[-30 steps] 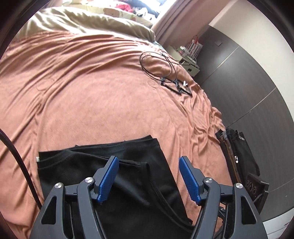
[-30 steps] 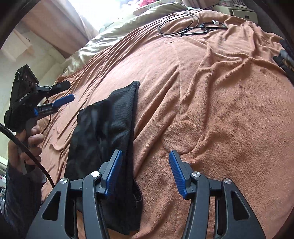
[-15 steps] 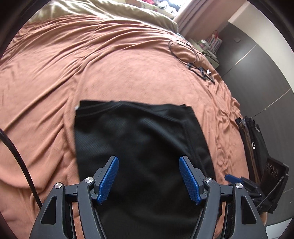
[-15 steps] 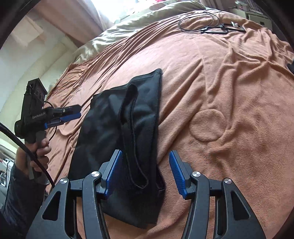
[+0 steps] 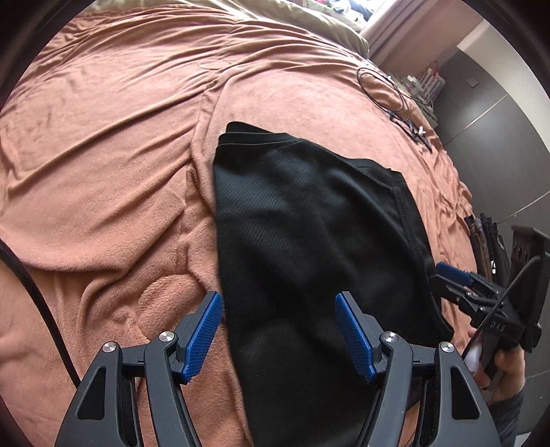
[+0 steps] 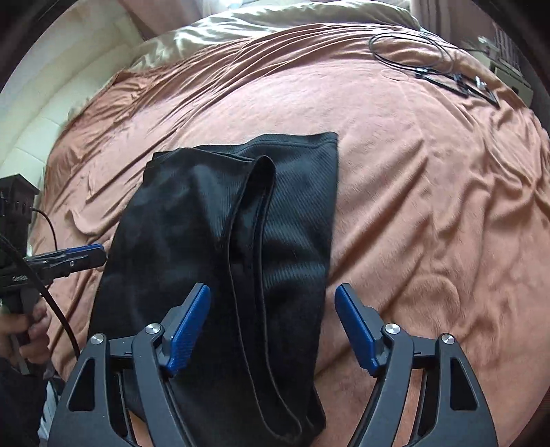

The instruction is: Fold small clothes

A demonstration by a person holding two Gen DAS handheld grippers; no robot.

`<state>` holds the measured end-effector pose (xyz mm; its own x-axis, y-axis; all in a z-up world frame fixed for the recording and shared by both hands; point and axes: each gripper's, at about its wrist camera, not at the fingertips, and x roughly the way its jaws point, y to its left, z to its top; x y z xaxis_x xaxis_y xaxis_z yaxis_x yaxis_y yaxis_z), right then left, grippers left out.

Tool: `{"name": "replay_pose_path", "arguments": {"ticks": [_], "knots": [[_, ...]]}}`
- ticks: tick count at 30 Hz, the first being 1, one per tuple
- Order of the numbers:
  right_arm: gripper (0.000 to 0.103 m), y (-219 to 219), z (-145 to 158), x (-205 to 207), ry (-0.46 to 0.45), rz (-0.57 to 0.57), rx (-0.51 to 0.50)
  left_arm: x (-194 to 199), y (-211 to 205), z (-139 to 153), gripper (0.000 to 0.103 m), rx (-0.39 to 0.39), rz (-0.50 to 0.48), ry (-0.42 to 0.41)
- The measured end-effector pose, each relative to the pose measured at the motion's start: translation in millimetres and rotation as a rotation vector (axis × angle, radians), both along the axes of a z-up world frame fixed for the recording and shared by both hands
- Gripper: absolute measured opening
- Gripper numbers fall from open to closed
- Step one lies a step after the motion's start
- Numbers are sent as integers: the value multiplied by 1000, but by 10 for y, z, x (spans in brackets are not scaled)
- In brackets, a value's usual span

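Observation:
A black knit garment (image 5: 309, 223) lies folded lengthwise on the orange-brown blanket (image 5: 103, 154). In the right wrist view the garment (image 6: 223, 223) shows a hemmed band looping down its middle. My left gripper (image 5: 278, 302) hovers open over the garment's near left edge, its blue pads (image 5: 206, 326) clear of the cloth. My right gripper (image 6: 271, 292) hangs over the near right part with its jaws opening; the cloth lies under them and the pads do not press it. Each gripper shows in the other's view: the right gripper (image 5: 450, 271), the left gripper (image 6: 86, 256).
A coiled black cable (image 6: 409, 51) with small dark items lies at the bed's far right. A beige pillow (image 6: 275, 20) lies along the head end. Dark bags (image 5: 484, 237) stand beside the bed's right edge. A person's hand (image 5: 508, 364) holds each handle.
Both grippers have swung in over the garment, the left one lower and closer. The right jaws have widened. The garment's raised flap now lies flat.

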<state>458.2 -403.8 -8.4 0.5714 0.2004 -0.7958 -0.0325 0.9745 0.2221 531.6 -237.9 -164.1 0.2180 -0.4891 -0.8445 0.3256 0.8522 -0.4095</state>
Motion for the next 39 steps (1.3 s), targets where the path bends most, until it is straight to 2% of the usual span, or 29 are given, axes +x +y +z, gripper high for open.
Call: {"name": "replay_pose_path", "arguments": {"ticks": [6, 14, 17, 24, 26, 28, 32, 35, 39], "knots": [[75, 74, -106, 347, 46, -27, -60, 111, 36, -67, 63, -13, 8, 10], [75, -3, -139, 502, 46, -38, -33, 272, 25, -100, 62, -17, 0, 7], [75, -93, -150, 486, 36, -35, 35, 351, 58, -94, 62, -31, 3, 1], [76, -355, -164, 535, -6, -5, 302, 553, 134, -94, 62, -79, 18, 5], [76, -394, -216, 609, 7, -14, 305, 592, 140, -106, 62, -83, 25, 8], [76, -441, -268, 668, 14, -15, 331, 635, 133, -136, 59, -92, 25, 20], [76, -533, -359, 757, 16, 29, 440, 726, 138, -237, 47, -103, 27, 55], [76, -639, -434, 848, 13, 72, 540, 779, 153, -277, 46, -112, 38, 61], [65, -670, -537, 1041, 15, 115, 600, 857, 125, -308, 46, -128, 41, 58]]}}
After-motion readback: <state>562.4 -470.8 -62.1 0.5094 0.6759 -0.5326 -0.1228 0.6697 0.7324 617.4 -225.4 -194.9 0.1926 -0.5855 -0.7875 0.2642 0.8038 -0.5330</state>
